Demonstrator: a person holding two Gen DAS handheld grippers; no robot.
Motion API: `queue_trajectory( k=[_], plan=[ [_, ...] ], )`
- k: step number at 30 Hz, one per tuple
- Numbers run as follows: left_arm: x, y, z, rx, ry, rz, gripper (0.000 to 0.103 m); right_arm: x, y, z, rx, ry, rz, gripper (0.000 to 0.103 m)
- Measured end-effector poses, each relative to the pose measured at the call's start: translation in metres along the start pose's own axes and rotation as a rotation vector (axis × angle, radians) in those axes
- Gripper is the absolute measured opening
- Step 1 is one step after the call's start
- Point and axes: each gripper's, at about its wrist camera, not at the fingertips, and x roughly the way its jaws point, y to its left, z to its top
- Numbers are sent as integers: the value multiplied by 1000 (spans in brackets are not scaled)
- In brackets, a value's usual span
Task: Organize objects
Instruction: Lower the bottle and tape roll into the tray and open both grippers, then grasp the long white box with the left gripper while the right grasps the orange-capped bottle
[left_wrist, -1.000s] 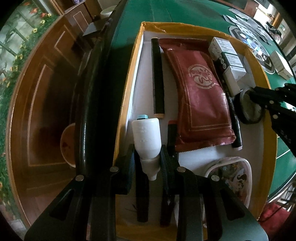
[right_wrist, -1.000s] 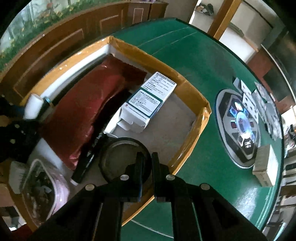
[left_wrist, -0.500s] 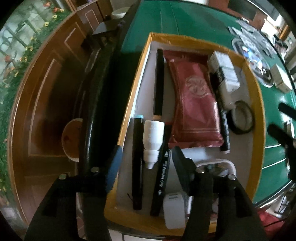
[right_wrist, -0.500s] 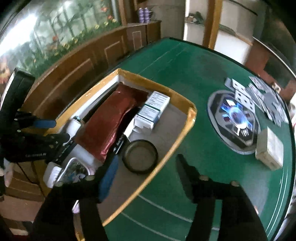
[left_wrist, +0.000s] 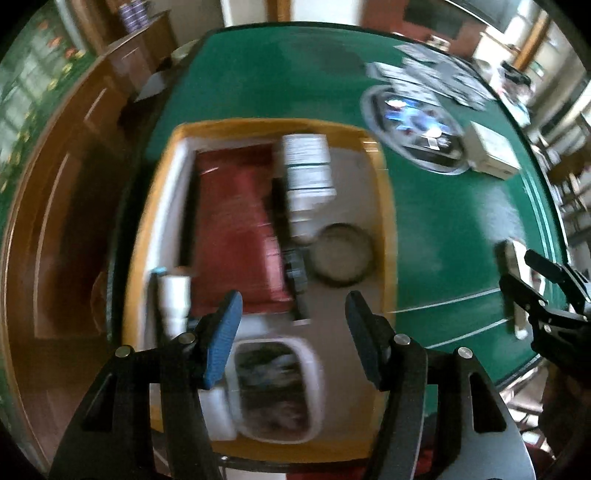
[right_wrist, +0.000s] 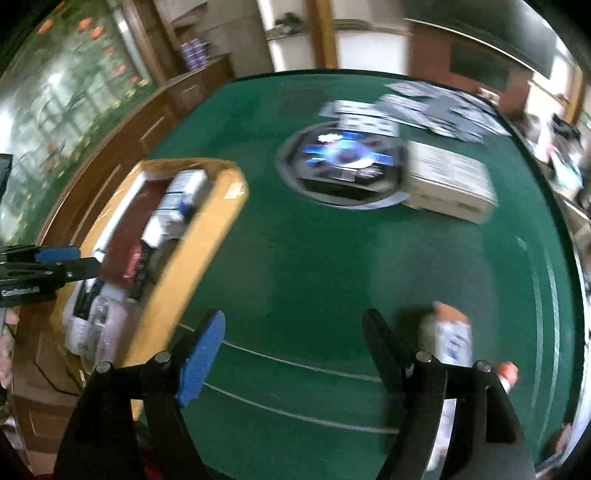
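Note:
A yellow-rimmed box (left_wrist: 388, 206) on the green table holds a red pouch (left_wrist: 232, 229), white cartons (left_wrist: 306, 173), a round dark lid (left_wrist: 341, 254), a white bottle (left_wrist: 173, 299) and a white-framed case (left_wrist: 273, 387). My left gripper (left_wrist: 291, 332) is open and empty, raised above the box's near end. My right gripper (right_wrist: 291, 350) is open and empty over the green felt, right of the box (right_wrist: 199, 251). It also shows at the right edge of the left wrist view (left_wrist: 532, 280). A small bottle with an orange cap (right_wrist: 450, 336) lies just right of the right gripper's fingers.
A round black console (right_wrist: 343, 166) and a beige box (right_wrist: 447, 188) sit at the table's middle, with cards (right_wrist: 436, 107) beyond. Wooden cabinets (left_wrist: 74, 177) stand left of the table. A red-capped item (right_wrist: 506, 373) lies near the right edge.
Both grippers have opened, lifted and pulled back from the box. The left let go of the white bottle; the right left the round lid and swung right over the felt.

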Motion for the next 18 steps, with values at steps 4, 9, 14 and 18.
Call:
queue_trajectory(
  k=[4,9,14,18],
  plan=[
    [-1,-38,8,63,-7,-46,58,-20,-48,-17,102,-15,-61,77],
    [5,-91,9,145,7,-103,58,-41,-110,-41,275,-19,-98,77],
    [15,-137,0,220,43,-145,58,-52,-153,-60,420,-18,-106,74],
    [23,-166,-10,267,77,-169,58,-48,-182,-70,556,20,-41,44]
  ],
)
